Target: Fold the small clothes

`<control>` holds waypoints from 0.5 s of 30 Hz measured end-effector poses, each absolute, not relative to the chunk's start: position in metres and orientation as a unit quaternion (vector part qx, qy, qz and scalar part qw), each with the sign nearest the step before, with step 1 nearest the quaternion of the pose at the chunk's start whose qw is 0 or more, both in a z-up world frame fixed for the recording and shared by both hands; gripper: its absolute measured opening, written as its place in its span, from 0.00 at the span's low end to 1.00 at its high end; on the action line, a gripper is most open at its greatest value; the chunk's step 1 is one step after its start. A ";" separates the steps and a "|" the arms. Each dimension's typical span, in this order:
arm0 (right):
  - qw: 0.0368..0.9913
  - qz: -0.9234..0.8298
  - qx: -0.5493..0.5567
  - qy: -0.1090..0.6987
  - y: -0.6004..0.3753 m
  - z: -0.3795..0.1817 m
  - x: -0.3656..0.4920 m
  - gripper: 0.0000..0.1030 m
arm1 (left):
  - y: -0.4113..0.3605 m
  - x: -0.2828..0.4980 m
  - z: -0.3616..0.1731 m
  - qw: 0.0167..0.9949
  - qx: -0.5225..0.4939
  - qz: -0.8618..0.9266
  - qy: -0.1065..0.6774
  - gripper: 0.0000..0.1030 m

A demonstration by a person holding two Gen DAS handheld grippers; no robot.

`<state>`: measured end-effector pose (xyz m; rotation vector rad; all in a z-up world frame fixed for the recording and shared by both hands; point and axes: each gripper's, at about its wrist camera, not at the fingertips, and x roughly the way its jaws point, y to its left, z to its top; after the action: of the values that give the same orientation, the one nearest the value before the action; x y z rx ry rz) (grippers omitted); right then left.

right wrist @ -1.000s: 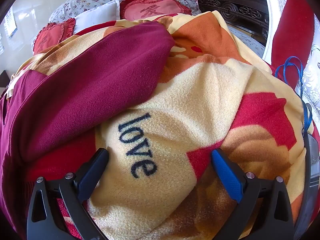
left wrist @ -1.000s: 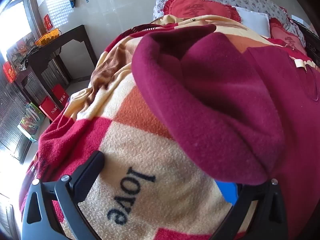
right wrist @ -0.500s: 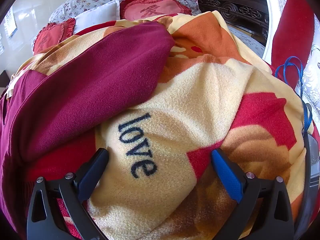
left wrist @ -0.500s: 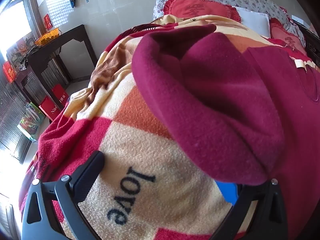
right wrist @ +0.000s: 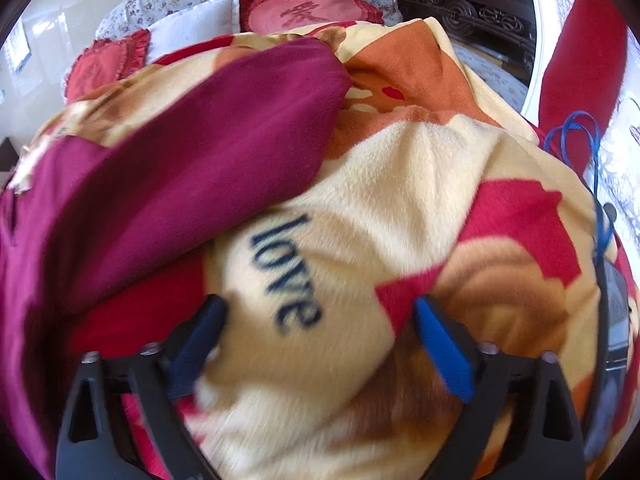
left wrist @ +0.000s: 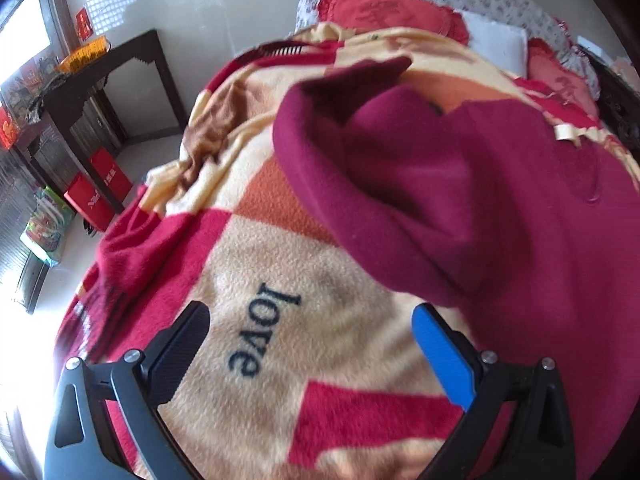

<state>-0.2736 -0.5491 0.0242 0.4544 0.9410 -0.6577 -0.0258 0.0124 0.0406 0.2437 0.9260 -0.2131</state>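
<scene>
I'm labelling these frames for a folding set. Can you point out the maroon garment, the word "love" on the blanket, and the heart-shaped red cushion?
maroon garment [left wrist: 500, 200]: left wrist view, on its body fabric.
word "love" [right wrist: 286, 276]: right wrist view, mid-lettering.
heart-shaped red cushion [right wrist: 308, 12]: right wrist view, embroidered centre.

Black claw [left wrist: 312, 332], blue pad, silver screws.

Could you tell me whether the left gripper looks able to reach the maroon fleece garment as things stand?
Probably yes: the left gripper, jaws open, hovers beside the maroon fleece garment with nothing between.
</scene>
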 end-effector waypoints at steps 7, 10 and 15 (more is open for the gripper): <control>0.833 -0.306 0.196 0.416 -0.518 0.102 -0.335 0.68 | 0.012 -0.070 0.084 0.907 0.128 -0.125 0.382 1.00; 0.841 -0.300 0.163 0.419 -0.498 0.147 -0.364 0.68 | 0.006 -0.088 0.096 0.906 0.121 -0.149 0.378 1.00; 0.862 -0.272 0.119 0.410 -0.464 0.221 -0.404 0.68 | -0.010 -0.113 0.115 0.903 0.113 -0.179 0.373 1.00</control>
<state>-0.4035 -0.4643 0.2210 0.2501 0.8606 -0.5706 -0.1128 -0.0102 0.1147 0.2327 0.7717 -0.3704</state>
